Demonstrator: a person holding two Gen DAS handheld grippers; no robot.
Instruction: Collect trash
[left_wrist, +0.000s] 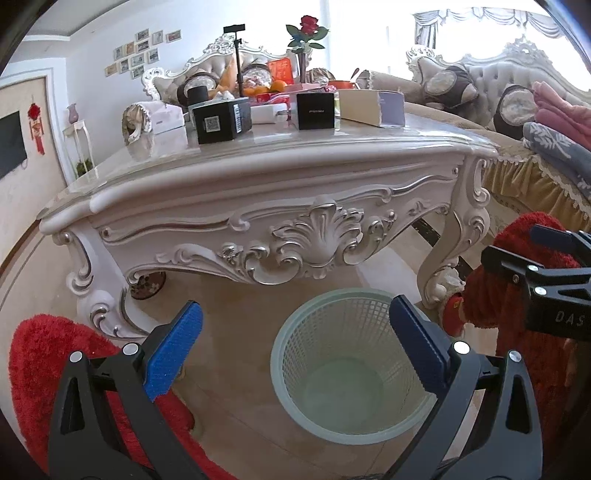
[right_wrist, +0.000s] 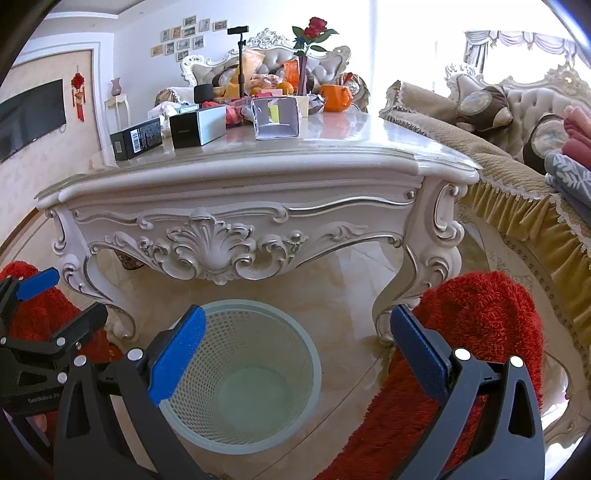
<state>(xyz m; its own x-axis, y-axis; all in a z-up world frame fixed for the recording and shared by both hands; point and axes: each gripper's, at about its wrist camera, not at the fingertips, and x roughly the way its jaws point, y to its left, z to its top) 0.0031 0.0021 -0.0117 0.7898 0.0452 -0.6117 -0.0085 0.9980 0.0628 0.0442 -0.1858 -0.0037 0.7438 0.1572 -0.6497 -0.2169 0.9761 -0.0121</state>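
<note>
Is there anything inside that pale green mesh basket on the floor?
The basket looks empty: its bare pale floor shows in both views, with no trash visible. A hand-held gripper's finger covers part of its rim and near wall.

Ornate white carved table (left_wrist: 258, 206) on beige tile floor (left_wrist: 240, 295), tufted sofa (left_wrist: 517, 77) beside bright windows.

We cannot read the labels on the boxes (left_wrist: 221, 122) on the table (left_wrist: 258, 177); they are too small. The right gripper (left_wrist: 546, 280) is cut off by the left view's right edge. Far clutter (right_wrist: 266, 88) blurs together. The bin's (right_wrist: 240, 373) near rim hides behind a finger (right_wrist: 177, 354).
</note>
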